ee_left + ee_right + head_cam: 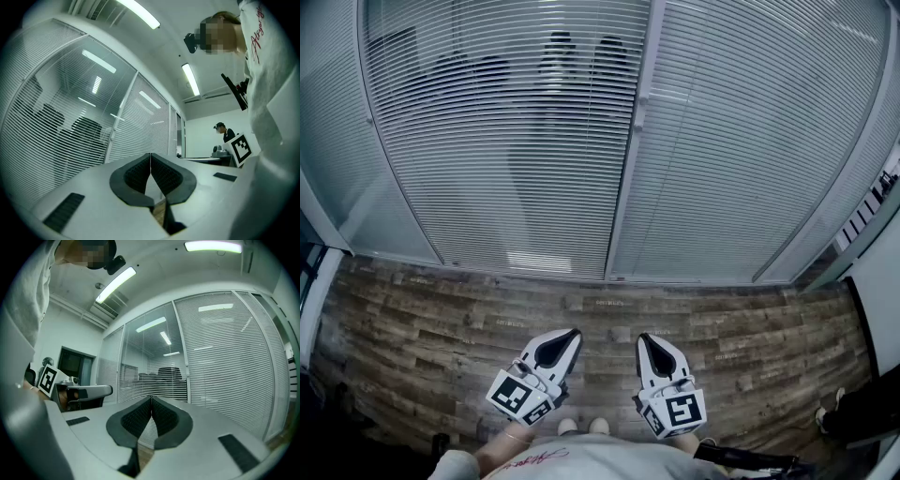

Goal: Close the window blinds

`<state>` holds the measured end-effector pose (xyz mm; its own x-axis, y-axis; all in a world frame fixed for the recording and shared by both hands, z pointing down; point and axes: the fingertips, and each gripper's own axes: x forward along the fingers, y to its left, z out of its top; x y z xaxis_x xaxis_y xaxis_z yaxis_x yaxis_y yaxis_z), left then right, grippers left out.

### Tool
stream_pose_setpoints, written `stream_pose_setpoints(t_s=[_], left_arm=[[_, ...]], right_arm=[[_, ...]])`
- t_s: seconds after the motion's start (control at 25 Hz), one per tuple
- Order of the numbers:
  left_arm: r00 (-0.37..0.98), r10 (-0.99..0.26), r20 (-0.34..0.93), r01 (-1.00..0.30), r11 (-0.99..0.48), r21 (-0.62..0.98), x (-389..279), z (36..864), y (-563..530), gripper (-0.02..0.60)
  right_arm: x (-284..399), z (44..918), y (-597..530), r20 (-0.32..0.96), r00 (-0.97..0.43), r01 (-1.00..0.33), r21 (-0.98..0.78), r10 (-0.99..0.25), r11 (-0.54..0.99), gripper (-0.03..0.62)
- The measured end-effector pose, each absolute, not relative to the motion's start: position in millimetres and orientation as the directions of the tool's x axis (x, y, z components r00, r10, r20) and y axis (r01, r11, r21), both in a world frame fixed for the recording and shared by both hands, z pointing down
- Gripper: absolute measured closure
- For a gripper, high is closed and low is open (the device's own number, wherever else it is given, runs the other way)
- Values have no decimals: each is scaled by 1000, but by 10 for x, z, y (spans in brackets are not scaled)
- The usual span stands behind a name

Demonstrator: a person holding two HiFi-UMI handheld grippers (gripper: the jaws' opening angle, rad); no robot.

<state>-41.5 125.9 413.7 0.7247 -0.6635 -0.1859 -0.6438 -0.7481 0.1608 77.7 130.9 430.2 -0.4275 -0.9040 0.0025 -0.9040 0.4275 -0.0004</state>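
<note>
Head view: you've got both tongs low over the wooden floor (412,328), aimed at the window blinds (506,131) straight ahead and well apart from them. Your left gripper (571,335) has its jaws pressed together at the tips, nothing between them. Your right gripper (645,339) is the same, closed and empty. The left-hand blind's slats stand open enough to show chairs (558,56) behind the glass.

The blinds (516,141) run off the head view's top edge, and the chairs (558,56) behind them show only as dark shapes through the slats. In the left gripper view, a far person (227,133) is tiny and partly hidden behind a marker cube (240,147).
</note>
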Motion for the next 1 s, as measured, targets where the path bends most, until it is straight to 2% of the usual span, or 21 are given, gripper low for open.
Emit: stream_pose_setpoints(t_s=[0.48, 0.68, 1.0], left_arm=[[706, -683, -185, -663, -730, 166, -463, 4145, 1191, 563], [700, -689, -187, -667, -724, 173, -470, 4150, 1187, 563], [692, -697, -188, -676, -717, 172, -351, 4157, 1137, 563]], right_arm=[[711, 4273, 1229, 14, -444, -896, 18, -896, 445, 574], [675, 4242, 1223, 15, -431, -896, 109, -902, 430, 574], [843, 4246, 1143, 5, -428, -901, 74, -904, 427, 574]])
